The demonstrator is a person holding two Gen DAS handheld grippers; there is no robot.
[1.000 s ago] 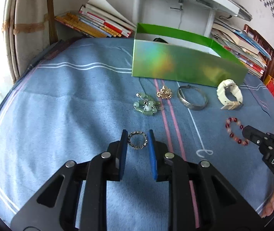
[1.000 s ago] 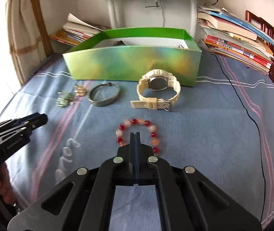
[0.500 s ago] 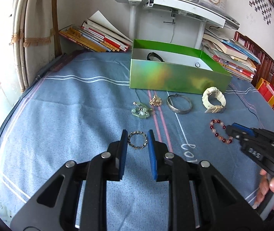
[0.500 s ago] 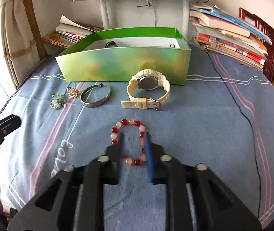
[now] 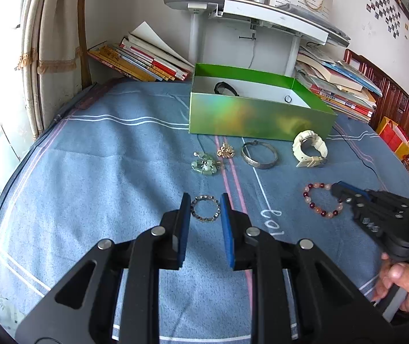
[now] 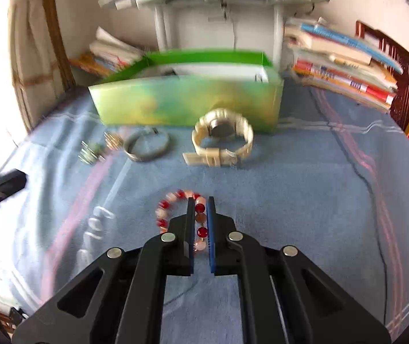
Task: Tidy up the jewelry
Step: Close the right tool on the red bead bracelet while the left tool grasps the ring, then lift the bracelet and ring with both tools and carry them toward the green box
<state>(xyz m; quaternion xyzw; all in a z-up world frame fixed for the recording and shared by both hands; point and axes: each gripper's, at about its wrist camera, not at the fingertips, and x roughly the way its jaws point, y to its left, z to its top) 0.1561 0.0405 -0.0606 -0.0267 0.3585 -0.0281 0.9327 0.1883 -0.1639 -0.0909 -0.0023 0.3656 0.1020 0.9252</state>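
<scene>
1. Left wrist view: we look down along our left tongs (image 5: 204,203), whose blue pads stand a narrow way apart with a small beaded ring bracelet (image 5: 205,208) pinched between them, lifted over the blue bedspread (image 5: 104,177).
2. Further along the bed, near its far edge, sits an open green box (image 5: 261,117) with a dark band and a small ring inside it.
3. Just in front of the box lie, from left to right, a green jade charm (image 5: 205,165), a small gold piece (image 5: 226,152), a silver bangle (image 5: 259,154) and a cream watch (image 5: 309,149).
4. Toward the right edge of the bed, our right tongs (image 5: 337,189) meet a red and pink bead bracelet (image 5: 320,199), with the person's hand (image 5: 405,283) gripping the handle below.
5. Right wrist view: this picture is blurred by motion. The right tongs (image 6: 200,200) are closing, nearly shut, with beads of the red and pink bracelet (image 6: 175,197) caught between the pads.
6. Stacks of books (image 5: 144,60) lean against the wall behind the bed.
</scene>
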